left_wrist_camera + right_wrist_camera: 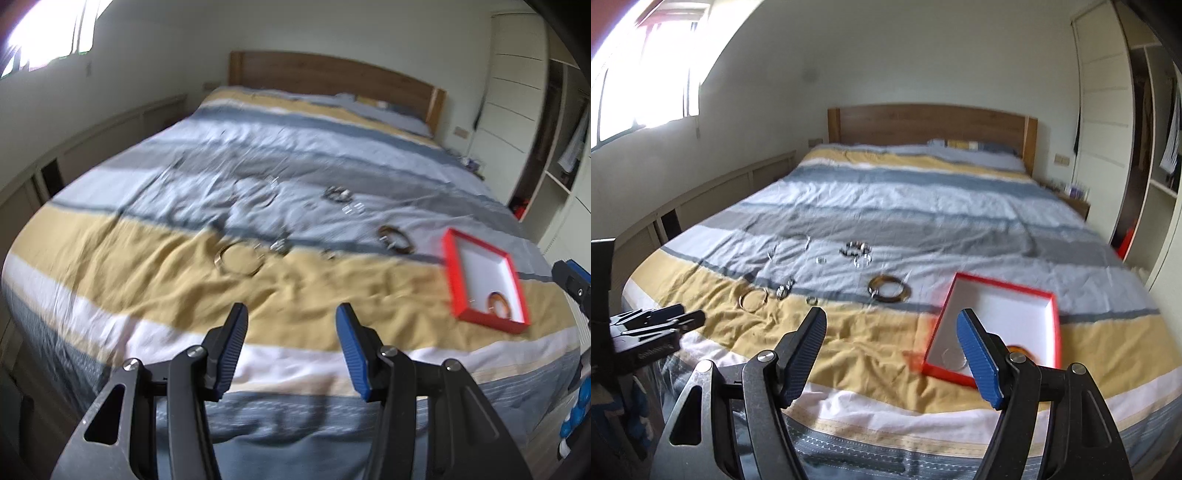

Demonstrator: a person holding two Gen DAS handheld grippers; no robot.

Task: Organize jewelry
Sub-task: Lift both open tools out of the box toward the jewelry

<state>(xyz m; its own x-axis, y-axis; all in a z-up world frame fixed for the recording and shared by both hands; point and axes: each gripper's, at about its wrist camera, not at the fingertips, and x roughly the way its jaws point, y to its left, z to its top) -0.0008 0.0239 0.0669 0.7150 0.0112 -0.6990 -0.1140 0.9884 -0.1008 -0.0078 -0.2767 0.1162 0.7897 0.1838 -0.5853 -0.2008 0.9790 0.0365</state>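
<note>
Jewelry (888,290) lies scattered on the bed (923,206), near a red box (1054,325) holding an orange bangle (498,301). Left hand-held gripper (291,317) and right hand-held gripper (892,321) hover released, holding nothing, above the bed's near edge.

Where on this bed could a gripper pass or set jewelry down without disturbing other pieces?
Free: the yellow stripe between the thin gold bangle and the red box, and the striped cover from the jewelry up to the headboard. Crowded: the blue-grey band holding the brown bangle, bead cluster and small rings. The box has white floor free at its far end.
</note>
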